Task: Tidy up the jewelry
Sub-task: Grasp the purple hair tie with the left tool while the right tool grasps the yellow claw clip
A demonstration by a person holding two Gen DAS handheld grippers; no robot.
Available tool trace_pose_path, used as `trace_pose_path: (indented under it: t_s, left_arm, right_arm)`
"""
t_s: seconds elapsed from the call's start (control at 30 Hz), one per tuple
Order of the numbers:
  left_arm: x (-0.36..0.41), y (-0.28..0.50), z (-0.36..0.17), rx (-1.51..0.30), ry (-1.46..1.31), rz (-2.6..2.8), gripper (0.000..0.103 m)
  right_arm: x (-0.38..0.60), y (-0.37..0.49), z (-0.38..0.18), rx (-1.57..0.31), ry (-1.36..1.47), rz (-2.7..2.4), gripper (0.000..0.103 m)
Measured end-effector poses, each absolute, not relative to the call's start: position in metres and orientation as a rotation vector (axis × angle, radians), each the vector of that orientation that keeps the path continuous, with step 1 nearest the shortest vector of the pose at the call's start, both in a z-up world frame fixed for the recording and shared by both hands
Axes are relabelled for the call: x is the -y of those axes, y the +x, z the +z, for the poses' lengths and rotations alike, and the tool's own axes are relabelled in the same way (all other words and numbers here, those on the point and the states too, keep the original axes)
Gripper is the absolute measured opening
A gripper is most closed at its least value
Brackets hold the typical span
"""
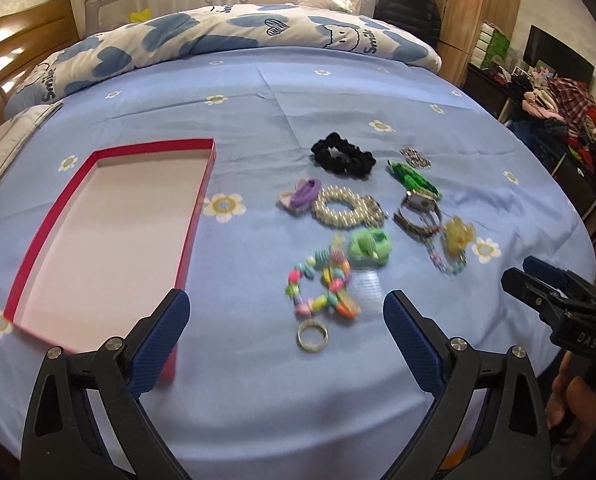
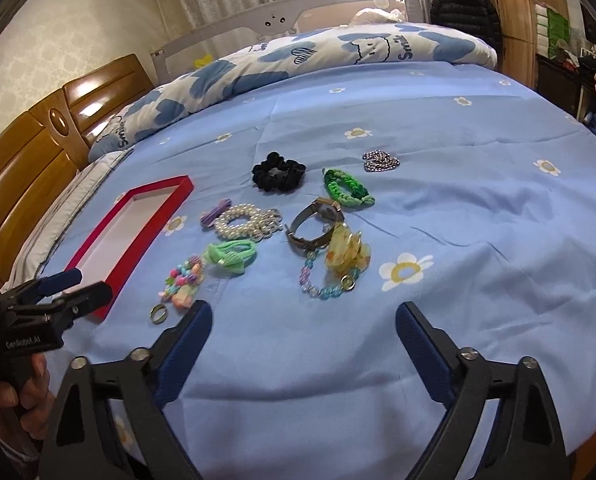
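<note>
Hand-held grippers point(image 1: 286, 312) point(image 2: 303, 326) spread above bedsheet point(image 2: 477, 208)

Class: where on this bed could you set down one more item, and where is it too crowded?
Free: inside the red tray, sheet right of the watch, and beyond the black scrunchie. Crowded: the jewelry cluster around the pearl bracelet.

Open sheet in front, clutter in the middle of the bed

Bare bed sheet point(image 2: 477, 208) lies near and to the right of the jewelry cluster point(image 2: 282, 232); a strip of sheet separates the cluster from the red tray point(image 1: 110, 236). The folded quilt point(image 1: 226, 36) blocks the far side, and the metal ring point(image 1: 312, 335) sits nearest, just before the beaded bracelet point(image 1: 321, 286).
</note>
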State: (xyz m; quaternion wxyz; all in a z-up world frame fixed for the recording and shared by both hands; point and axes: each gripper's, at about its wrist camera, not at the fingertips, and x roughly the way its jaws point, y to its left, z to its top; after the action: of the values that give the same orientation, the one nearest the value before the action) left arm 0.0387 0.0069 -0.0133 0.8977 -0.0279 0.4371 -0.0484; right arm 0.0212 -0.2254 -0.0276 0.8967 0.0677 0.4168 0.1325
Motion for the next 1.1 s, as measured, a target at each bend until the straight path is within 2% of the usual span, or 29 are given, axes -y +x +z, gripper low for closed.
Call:
trace_pose_path:
  t_s: [0.07, 0.33, 0.57, 0.63, 0.73, 0.87, 0.97, 1.0, 1.07, 1.1]
  left_arm:
    - [-0.008, 0.049, -0.013, -0.905, -0.058, -0.100, 0.096]
    - [-0.013, 0.094, -0.020, -0.945, -0.080, -0.107, 0.085]
    - [-0.004, 0.137, -0.041, -1.004, -0.073, -0.134, 0.078]
    - [-0.002, 0.150, -0.049, -1.027, -0.074, -0.140, 0.072]
    - [0.000, 0.166, -0.058, -1.055, -0.089, -0.153, 0.065]
    - [0.006, 0.186, -0.069, -1.086, -0.083, -0.179, 0.062]
    - [0.009, 0.193, -0.076, -1.108, -0.076, -0.195, 0.050]
    - [0.010, 0.195, -0.079, -1.117, -0.083, -0.206, 0.041]
    - [0.009, 0.197, -0.082, -1.121, -0.103, -0.226, 0.032]
    - [0.009, 0.199, -0.082, -1.118, -0.107, -0.231, 0.022]
  right_arm:
    - [0.228, 0.030, -0.028, -0.861, 0.142, 0.267, 0.083]
    - [0.234, 0.068, -0.035, -0.871, 0.145, 0.239, 0.068]
    - [0.235, 0.093, -0.058, -0.947, 0.160, 0.227, 0.047]
    - [0.236, 0.098, -0.062, -0.956, 0.168, 0.227, 0.041]
    - [0.237, 0.104, -0.065, -0.961, 0.170, 0.228, 0.036]
    - [0.238, 0.111, -0.069, -0.974, 0.187, 0.234, 0.031]
    - [0.239, 0.113, -0.069, -0.972, 0.199, 0.242, 0.031]
    - [0.238, 0.115, -0.069, -0.969, 0.207, 0.246, 0.031]
    - [0.239, 0.115, -0.069, -0.970, 0.220, 0.250, 0.031]
    - [0.241, 0.115, -0.069, -0.969, 0.226, 0.253, 0.031]
